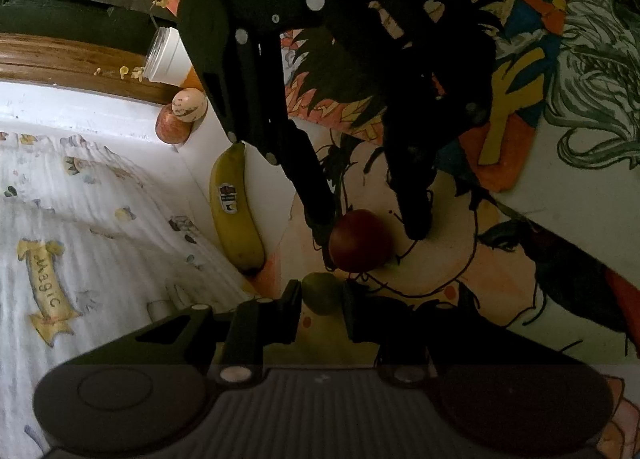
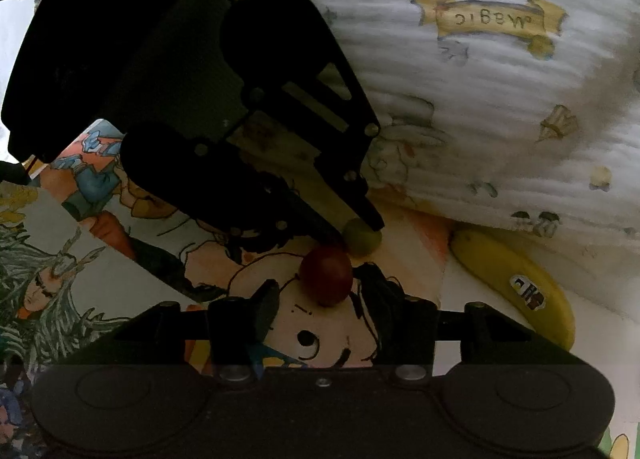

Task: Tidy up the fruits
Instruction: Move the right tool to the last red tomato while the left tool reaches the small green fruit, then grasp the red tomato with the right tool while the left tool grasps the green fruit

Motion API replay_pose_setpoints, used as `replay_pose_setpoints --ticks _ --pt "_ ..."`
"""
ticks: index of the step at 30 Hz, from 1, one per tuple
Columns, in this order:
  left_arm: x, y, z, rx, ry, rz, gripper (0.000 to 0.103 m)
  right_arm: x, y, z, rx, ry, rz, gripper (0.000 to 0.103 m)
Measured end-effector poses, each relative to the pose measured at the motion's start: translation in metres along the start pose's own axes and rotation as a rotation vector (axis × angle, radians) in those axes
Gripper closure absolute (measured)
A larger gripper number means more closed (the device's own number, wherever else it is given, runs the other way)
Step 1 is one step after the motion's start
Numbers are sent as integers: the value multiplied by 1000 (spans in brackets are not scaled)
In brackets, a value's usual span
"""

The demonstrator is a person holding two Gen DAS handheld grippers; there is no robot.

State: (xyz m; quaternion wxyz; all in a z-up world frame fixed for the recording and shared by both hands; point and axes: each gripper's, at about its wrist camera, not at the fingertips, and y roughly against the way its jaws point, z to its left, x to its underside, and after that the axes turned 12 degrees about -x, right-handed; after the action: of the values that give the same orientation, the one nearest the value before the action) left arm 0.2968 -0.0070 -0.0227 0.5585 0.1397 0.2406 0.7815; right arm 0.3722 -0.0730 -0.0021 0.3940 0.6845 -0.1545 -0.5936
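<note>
Left gripper (image 1: 322, 299) clamps the green fruit (image 1: 322, 293) on the cartoon sheet (image 1: 460, 259); right gripper (image 2: 316, 299) straddles the red apple (image 2: 326, 273), fingers apart, not yet gripping — next, squeeze and lift

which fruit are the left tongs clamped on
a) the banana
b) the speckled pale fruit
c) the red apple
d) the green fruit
d: in the left wrist view the left tongs sit shut on the green fruit, while the red apple lies just beyond it between the right tongs and the banana lies apart by the white cloth.
</note>
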Motion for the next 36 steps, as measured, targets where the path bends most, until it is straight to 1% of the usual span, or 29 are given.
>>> replay_pose_setpoints --ticks 6,8,10,18,21,27,32,35,36 --pt "0 1 -1 -3 -1 0 80 -1 -3 -2 -8 -11 -8 60" --pt "0 1 -1 -3 -2 -1 80 -2 -4 -3 -1 -14 -13 64" --pt "0 2 -2 -4 -2 0 80 -3 -5 -4 3 -17 -17 71" --pt "0 2 -4 -12 -1 -1 80 5 4 -6 17 -39 -13 71" --pt "-2 0 -2 -16 25 13 80 12 11 -7 30 -55 -16 71" --pt "-9 -13 19 29 194 86 79 18 22 -5 64 -78 -5 71" --pt "-12 -20 27 29 276 103 79 19 25 -3 91 -91 34 71" --pt "-11 -24 35 34 387 128 79 21 29 -2 114 -106 52 71" --pt "-11 -26 37 33 440 143 79 21 28 -1 121 -115 54 71"
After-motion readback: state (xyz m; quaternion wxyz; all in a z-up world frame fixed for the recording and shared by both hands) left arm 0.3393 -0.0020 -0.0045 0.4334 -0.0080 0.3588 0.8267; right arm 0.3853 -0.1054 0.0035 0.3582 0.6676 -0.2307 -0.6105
